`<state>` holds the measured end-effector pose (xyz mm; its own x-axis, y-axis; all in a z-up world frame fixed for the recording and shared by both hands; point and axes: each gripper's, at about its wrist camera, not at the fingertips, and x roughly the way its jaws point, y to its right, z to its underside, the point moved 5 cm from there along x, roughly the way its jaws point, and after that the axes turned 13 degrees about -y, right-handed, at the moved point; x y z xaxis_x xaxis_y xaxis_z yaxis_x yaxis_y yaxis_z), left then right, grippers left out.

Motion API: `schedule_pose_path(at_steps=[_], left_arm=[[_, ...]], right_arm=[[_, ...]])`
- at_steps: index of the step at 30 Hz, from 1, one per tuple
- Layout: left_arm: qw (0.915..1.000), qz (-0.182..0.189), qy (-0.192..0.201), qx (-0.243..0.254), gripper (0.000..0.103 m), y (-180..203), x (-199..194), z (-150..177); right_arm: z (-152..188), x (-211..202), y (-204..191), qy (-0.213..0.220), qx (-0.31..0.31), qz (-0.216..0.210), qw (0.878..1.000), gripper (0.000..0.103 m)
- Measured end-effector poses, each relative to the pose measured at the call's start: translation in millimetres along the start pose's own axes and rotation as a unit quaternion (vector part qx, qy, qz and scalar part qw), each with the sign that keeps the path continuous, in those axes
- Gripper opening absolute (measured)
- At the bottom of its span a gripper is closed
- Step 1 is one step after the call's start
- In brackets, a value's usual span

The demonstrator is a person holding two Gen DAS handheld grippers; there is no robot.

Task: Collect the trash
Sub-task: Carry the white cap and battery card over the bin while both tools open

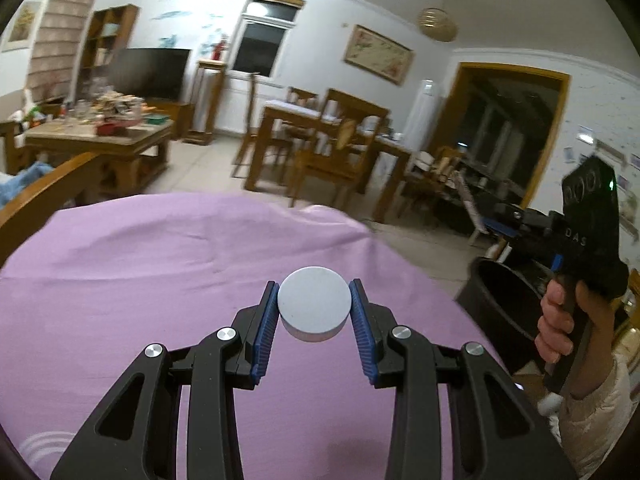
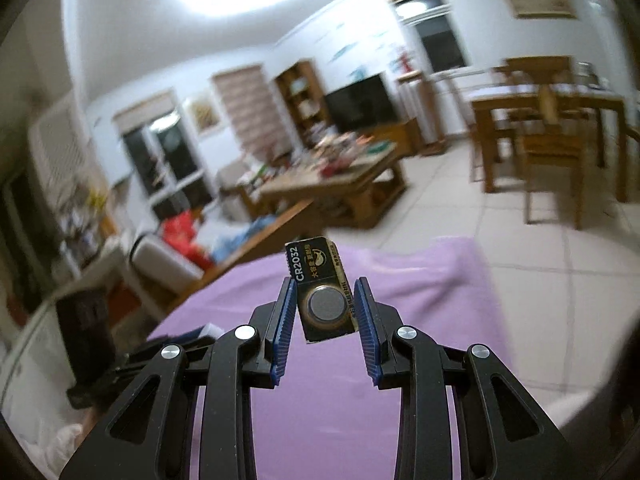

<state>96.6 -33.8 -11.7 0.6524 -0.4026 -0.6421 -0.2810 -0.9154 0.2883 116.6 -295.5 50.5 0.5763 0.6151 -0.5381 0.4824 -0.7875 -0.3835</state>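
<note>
My left gripper (image 1: 314, 304) is shut on a round white cap (image 1: 314, 306) and holds it above the purple cloth (image 1: 160, 264). My right gripper (image 2: 325, 306) is shut on a CR2032 coin battery pack (image 2: 322, 294), a small dark card with a silver cell, held upright above the purple cloth (image 2: 420, 280). In the left wrist view the right gripper's body and the hand holding it (image 1: 576, 276) are at the right edge, beside a black bin (image 1: 500, 304).
The black bin stands just past the cloth's right edge. A wooden frame (image 1: 40, 196) borders the cloth at the left. Beyond are a cluttered coffee table (image 1: 100, 132), a dining table with chairs (image 1: 332, 144) and tiled floor (image 2: 540, 272).
</note>
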Motion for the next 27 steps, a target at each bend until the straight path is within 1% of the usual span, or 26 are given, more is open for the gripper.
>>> schedule_pose_path(at_steps=[3,4,7,8,11,13,14,17,19,22,27], left_arm=[[0.9993,0.028,-0.009,0.024,0.036,29.8,6.5,-5.3],[0.9987,0.037,-0.013,0.032,0.036,40.0,8.7,-7.8],[0.9953,0.067,-0.024,0.065,0.036,82.6,16.5,-16.9],[0.9934,0.08,-0.029,0.077,0.036,99.9,20.5,-21.6],[0.9861,0.115,-0.04,0.113,0.036,151.6,35.4,-31.3],[0.9792,0.137,-0.043,0.143,0.036,192.3,49.9,-34.3],[0.977,0.144,-0.045,0.151,0.036,204.7,55.4,-34.9],[0.9669,0.175,-0.058,0.176,0.036,257.1,83.7,-29.6],[0.9628,0.186,-0.065,0.184,0.036,276.9,99.1,-27.3],[0.9557,0.203,-0.084,0.196,0.036,310.5,129.5,-16.8],[0.9482,0.211,-0.106,0.213,0.036,337.2,152.5,1.5]], right_arm=[[14.7,-57.9,46.3,0.041,0.036,0.039,0.998,0.03],[21.6,-82.1,63.8,0.059,0.05,0.054,0.996,0.03],[39.4,-134.1,104.5,0.099,0.083,0.088,0.988,0.03],[47.1,-155.0,120.8,0.114,0.096,0.105,0.983,0.03],[69.5,-196.4,158.7,0.137,0.127,0.132,0.973,0.03],[85.6,-215.4,180.9,0.144,0.145,0.143,0.968,0.03],[94.8,-226.7,192.7,0.148,0.156,0.149,0.965,0.03],[117.7,-247.8,215.2,0.157,0.177,0.159,0.959,0.03],[132.1,-262.2,230.0,0.164,0.191,0.163,0.954,0.03],[149.0,-273.4,244.1,0.169,0.205,0.169,0.949,0.03],[170.3,-279.8,261.7,0.167,0.219,0.171,0.946,0.03]])
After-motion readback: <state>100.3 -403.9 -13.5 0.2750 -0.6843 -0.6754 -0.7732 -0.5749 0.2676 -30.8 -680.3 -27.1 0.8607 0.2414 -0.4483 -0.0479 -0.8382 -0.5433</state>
